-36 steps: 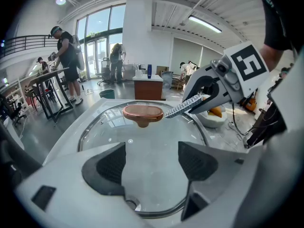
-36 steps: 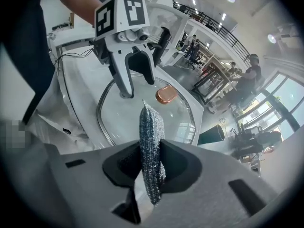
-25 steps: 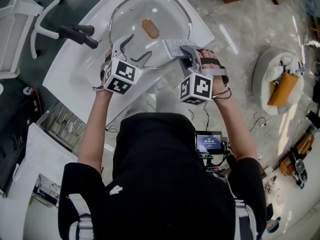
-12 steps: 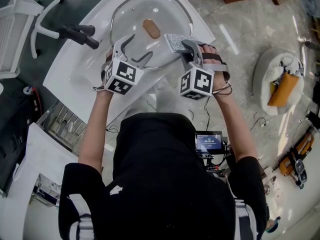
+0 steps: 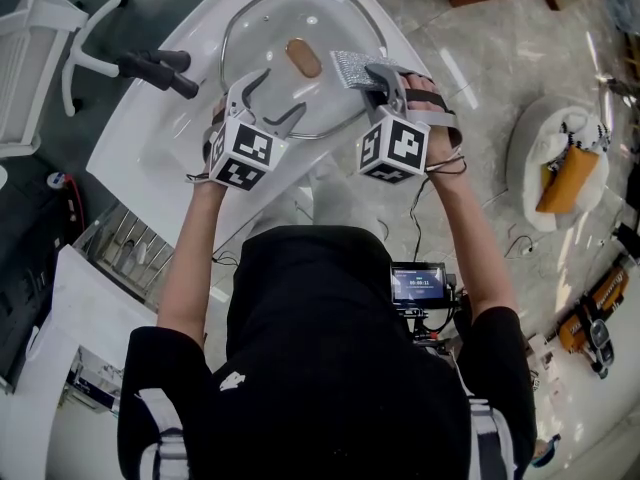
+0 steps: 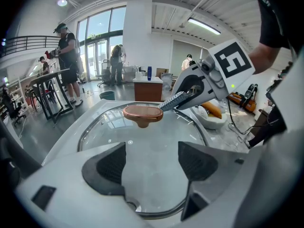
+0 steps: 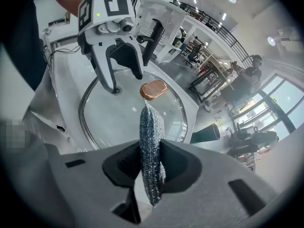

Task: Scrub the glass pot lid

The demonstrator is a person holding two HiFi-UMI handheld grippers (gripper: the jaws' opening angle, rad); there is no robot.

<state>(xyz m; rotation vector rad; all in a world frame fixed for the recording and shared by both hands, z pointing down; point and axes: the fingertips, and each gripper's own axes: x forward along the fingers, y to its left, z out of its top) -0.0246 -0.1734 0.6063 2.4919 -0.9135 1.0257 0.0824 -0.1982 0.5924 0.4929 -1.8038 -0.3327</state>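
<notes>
Head view: round steel-rimmed glass pot lid [image 5: 265, 38] flat on white moulded surface [image 5: 150, 138], far centre; left gripper [image 5: 272, 98] over near rim, right gripper [image 5: 378, 78] at right; left gripper view: jaws wide apart, empty, glass below; right gripper view: clamped on silvery mesh scrubbing pad [image 7: 152, 141]; unpinned lid likely to skate under pressure; thin pad liable to fold.

The clear glass pot lid [image 5: 262, 30] had a silver rim and a copper-brown knob [image 5: 301, 57], the scrubbing pad [image 5: 351, 68] was glittery silver-grey, and the desk [image 5: 160, 140] was white.

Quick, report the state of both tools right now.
Left tool: open, jaws apart above the glass lid, gripping nothing.
Right tool: closed on the silver scrub pad.
</notes>
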